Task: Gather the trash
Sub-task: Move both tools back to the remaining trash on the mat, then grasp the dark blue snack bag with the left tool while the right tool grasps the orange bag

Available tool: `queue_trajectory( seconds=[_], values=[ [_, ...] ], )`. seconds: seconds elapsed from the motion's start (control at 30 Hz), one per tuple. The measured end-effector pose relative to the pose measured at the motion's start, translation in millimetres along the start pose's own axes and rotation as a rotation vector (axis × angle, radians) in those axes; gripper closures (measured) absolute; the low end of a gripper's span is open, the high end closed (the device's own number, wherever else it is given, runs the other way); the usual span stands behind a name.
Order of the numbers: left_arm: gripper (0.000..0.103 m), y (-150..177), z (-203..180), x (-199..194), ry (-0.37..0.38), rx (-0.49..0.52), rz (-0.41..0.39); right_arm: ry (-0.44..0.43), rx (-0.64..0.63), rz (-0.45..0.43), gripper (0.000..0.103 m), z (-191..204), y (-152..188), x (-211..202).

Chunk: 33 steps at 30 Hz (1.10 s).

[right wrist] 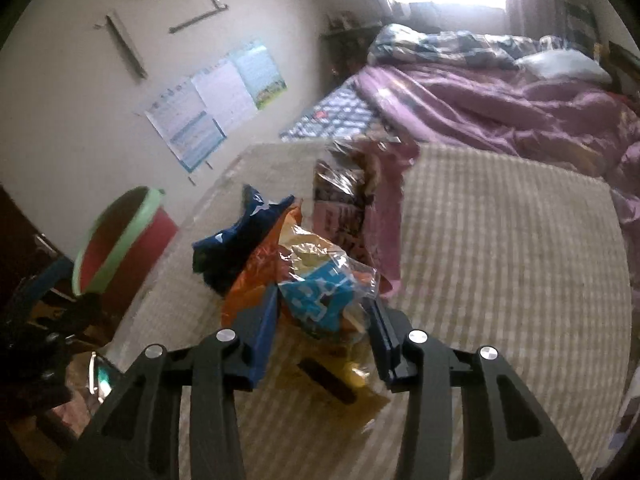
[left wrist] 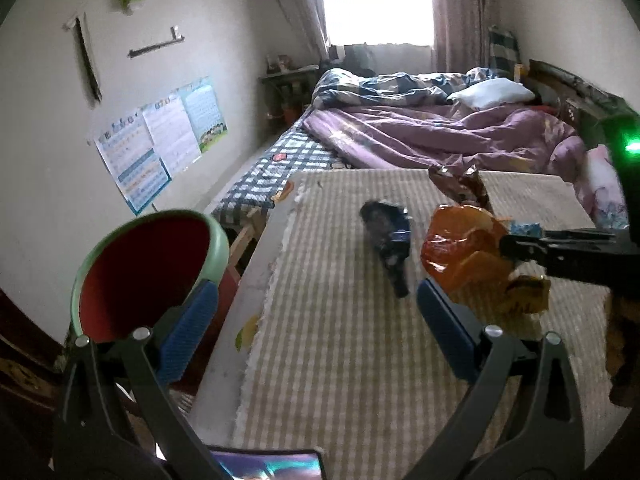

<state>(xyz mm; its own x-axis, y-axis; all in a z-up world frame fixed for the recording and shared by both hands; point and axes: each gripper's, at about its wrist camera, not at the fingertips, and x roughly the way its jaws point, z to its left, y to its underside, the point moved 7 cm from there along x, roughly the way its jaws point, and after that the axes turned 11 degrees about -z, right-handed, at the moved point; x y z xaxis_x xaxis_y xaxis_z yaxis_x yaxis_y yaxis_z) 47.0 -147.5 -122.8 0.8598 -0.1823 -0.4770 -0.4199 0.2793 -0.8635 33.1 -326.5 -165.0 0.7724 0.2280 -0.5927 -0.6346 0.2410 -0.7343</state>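
Observation:
On the striped tablecloth (left wrist: pixel 340 340) lie a dark blue wrapper (left wrist: pixel 388 244) and a brown wrapper (left wrist: pixel 460 188). My right gripper (left wrist: pixel 516 244) comes in from the right and is shut on a crumpled orange wrapper (left wrist: pixel 460 256). In the right wrist view that orange wrapper (right wrist: pixel 256 276), with a clear and light blue part, is pressed between the pads of the right gripper (right wrist: pixel 324 300). Behind it lie the dark blue wrapper (right wrist: pixel 236 240) and the brown wrapper (right wrist: pixel 344 200). My left gripper (left wrist: pixel 316 320) is wide open over the cloth, holding nothing. A red bin with a green rim (left wrist: pixel 216 240) stands left of the table.
The red bin (right wrist: pixel 132 236) sits below the table's left edge. A bed with a purple quilt (left wrist: pixel 440 132) lies beyond the table's far edge. Posters (left wrist: pixel 160 136) hang on the left wall. A lit screen (left wrist: pixel 264 464) lies at the near edge.

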Motion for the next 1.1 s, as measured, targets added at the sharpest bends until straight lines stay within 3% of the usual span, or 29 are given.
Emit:
queue_trajectory(
  seconds=[0.17,0.33,0.63,0.73,0.93,1.1],
  values=[
    [0.006,-6,-5,20,0.049,-0.07,0.038,-0.025,0.018,-0.115,0.064,3,-20,-44],
    [0.006,-11,-16,47,0.118,-0.164,0.088,0.045,0.035,-0.209,0.064,-20,-30,-84],
    [0.006,-4,-55,95,0.219,-0.215,0.229,0.117,0.155,-0.173,0.063,-75,-4,-97],
    [0.006,5,-64,106,0.216,-0.202,0.264,0.122,0.174,-0.17,0.063,-80,0,-99],
    [0.006,15,-81,113,0.229,-0.156,0.25,0.118,0.193,-0.164,0.063,-81,5,-99],
    [0.016,22,-91,118,0.274,-0.186,0.269,0.111,0.194,-0.156,0.063,-78,8,-96]
  ],
)
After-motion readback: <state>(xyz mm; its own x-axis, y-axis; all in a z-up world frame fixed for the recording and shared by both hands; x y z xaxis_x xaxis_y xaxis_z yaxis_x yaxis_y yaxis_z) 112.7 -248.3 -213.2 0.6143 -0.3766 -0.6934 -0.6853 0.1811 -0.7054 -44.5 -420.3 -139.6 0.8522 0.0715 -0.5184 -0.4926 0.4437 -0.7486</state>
